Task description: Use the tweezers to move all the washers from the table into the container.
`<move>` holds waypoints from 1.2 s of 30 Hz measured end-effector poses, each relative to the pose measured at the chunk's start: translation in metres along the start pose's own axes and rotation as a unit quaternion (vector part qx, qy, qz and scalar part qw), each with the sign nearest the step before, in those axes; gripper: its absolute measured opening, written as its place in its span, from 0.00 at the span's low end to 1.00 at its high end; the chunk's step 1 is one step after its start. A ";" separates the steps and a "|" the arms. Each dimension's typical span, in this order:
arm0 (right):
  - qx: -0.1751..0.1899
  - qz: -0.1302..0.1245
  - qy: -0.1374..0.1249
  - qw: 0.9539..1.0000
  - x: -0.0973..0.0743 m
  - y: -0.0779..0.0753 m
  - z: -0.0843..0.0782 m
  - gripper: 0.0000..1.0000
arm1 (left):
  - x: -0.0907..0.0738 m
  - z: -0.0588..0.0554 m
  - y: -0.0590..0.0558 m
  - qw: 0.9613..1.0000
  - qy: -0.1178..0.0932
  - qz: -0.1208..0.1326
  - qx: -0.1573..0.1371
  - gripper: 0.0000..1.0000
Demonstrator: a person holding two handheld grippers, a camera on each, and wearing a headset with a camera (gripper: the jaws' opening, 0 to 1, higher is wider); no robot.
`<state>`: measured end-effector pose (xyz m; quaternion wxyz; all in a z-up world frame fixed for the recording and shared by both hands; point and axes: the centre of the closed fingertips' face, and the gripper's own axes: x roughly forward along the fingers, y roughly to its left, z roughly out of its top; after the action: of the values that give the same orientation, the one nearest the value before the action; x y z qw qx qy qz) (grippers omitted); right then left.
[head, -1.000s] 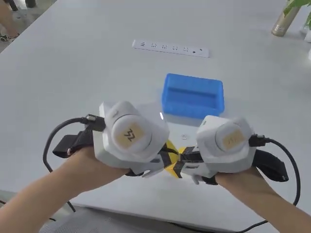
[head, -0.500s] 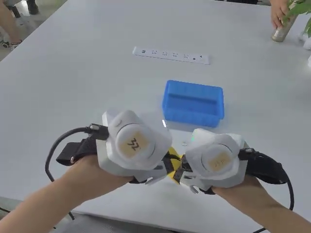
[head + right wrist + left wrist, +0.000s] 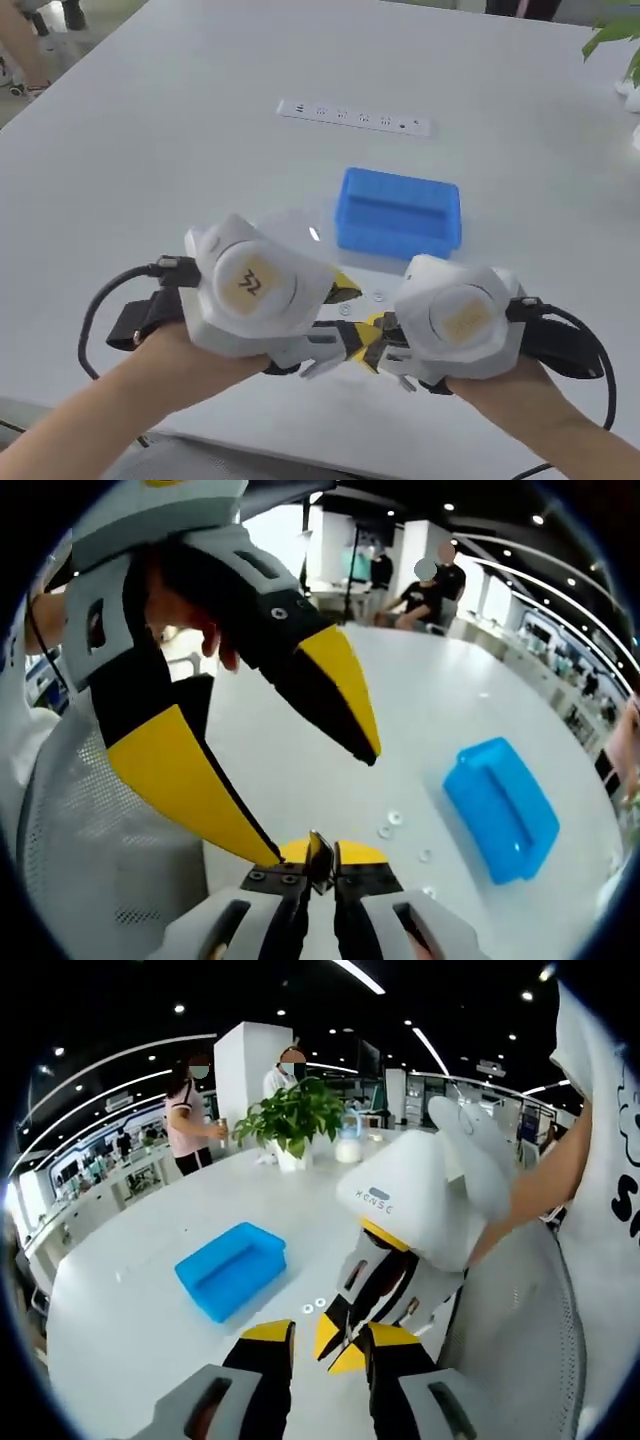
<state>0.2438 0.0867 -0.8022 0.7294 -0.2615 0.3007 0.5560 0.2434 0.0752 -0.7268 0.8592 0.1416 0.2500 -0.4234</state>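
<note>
My right gripper [image 3: 320, 852] is shut on a thin pair of tweezers [image 3: 320, 858] that stands up between its jaws. My left gripper [image 3: 328, 1332] is open, and the right gripper's yellow jaw tips [image 3: 336, 1332] sit in its gap. In the head view the left gripper [image 3: 340, 315] and right gripper [image 3: 372, 335] meet tip to tip near the table's front edge. Small washers [image 3: 378, 296] lie on the table just beyond them, with several washers [image 3: 394, 818] scattered before the blue container [image 3: 500, 810]. The blue container [image 3: 400, 215] stands open behind them.
A white power strip [image 3: 355, 118] lies farther back on the grey table [image 3: 150, 150]. A potted plant [image 3: 292, 1120] stands at the far end, where people stand beside the table. Black cables trail from both grippers toward the front edge.
The head camera has shifted. My left gripper has drawn slightly left and one of its yellow jaw tips now shows above the joint. The grippers still meet tip to tip.
</note>
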 end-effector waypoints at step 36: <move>0.049 -0.052 -0.069 0.995 -0.025 -0.072 0.059 0.04 | -0.038 -0.028 0.024 0.987 -0.015 0.135 -0.089 0.99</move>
<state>0.3176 0.0949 -0.7401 0.7882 -0.2020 0.2628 0.5186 0.2340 0.1278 -0.7287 0.9214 0.0905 0.2522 -0.2813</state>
